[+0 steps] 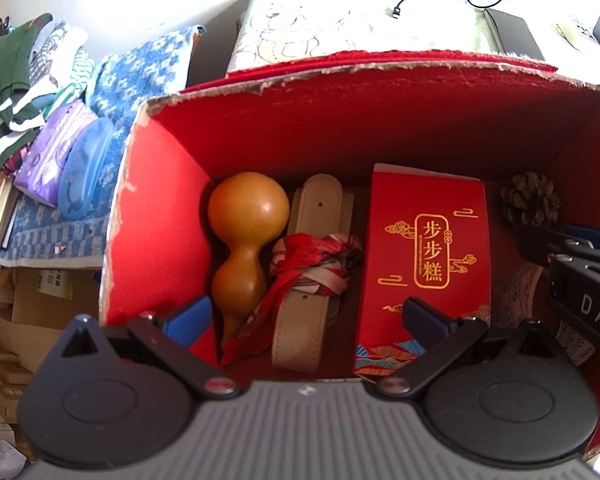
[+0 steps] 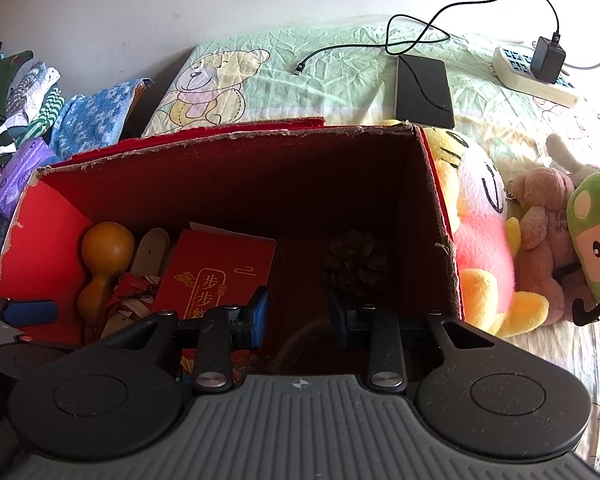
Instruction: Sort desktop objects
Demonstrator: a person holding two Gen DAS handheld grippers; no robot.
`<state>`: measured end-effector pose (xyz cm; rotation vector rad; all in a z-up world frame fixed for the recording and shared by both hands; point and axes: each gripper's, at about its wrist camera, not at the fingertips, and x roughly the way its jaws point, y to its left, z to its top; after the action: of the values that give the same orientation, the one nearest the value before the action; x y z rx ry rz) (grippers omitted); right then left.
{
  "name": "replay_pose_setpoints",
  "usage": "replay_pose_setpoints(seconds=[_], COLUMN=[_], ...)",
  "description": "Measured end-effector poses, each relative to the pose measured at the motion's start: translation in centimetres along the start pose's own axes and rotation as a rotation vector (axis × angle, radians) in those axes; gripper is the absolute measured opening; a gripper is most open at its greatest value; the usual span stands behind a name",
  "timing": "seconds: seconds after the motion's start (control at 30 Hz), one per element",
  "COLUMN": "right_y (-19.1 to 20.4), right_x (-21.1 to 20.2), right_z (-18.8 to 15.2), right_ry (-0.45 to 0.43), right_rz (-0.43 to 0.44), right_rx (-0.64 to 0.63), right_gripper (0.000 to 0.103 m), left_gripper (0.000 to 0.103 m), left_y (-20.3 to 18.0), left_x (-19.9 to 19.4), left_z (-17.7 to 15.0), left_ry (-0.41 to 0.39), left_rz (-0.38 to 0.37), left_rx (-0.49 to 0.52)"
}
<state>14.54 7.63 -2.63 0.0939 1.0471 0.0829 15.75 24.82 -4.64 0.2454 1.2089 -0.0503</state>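
A red cardboard box (image 1: 340,120) (image 2: 240,172) holds an orange gourd (image 1: 244,232) (image 2: 104,256), a beige belt (image 1: 312,256) tied with a red patterned scarf (image 1: 312,260), a red gift box with gold characters (image 1: 428,248) (image 2: 216,276) and a pine cone (image 1: 531,199) (image 2: 354,264). My left gripper (image 1: 306,320) is open and empty over the belt and gourd. My right gripper (image 2: 300,312) is open and empty above the box floor near the pine cone; it also shows at the right edge of the left wrist view (image 1: 548,246).
The box stands on a bed with a bear-print sheet (image 2: 260,76). Plush toys (image 2: 540,240) lie right of the box. A phone (image 2: 422,90), cable and power strip (image 2: 536,76) lie behind. Folded clothes (image 1: 16,80) and a tissue pack (image 1: 56,152) sit at the left.
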Motion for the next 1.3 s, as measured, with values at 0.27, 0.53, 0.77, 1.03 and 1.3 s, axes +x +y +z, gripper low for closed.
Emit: replay_pose_setpoints(seconds=[0.27,0.53,0.77,1.03,1.3], right_y=[-0.1,-0.2,-0.2,-0.1,0.0], right_x=[0.0,-0.2,-0.2,-0.1,0.1], right_z=[-0.1,-0.2,-0.4,-0.5,-0.6], right_ry=[-0.007,-0.015,-0.022,-0.023,-0.017], right_rz=[0.007,0.024,0.030,0.033,0.028], right_rx=[-0.011,-0.013,-0.030,-0.046,-0.064], right_gripper=[0.034,0.034,0.034,0.034,0.034], left_gripper=[0.102,0.102,0.102,0.102,0.102], left_y=[-0.5,-1.1,-1.1,-1.2,-1.1], left_x=[0.0,-0.4,-0.4,-0.3,-0.6], left_z=[-0.1,-0.2,-0.2,-0.2,-0.1], left_ry=[0.003,-0.020,-0.017,-0.011,-0.025], left_rz=[0.045,0.087,0.103,0.101,0.085], left_rx=[0.013,0.029,0.019,0.004,-0.016])
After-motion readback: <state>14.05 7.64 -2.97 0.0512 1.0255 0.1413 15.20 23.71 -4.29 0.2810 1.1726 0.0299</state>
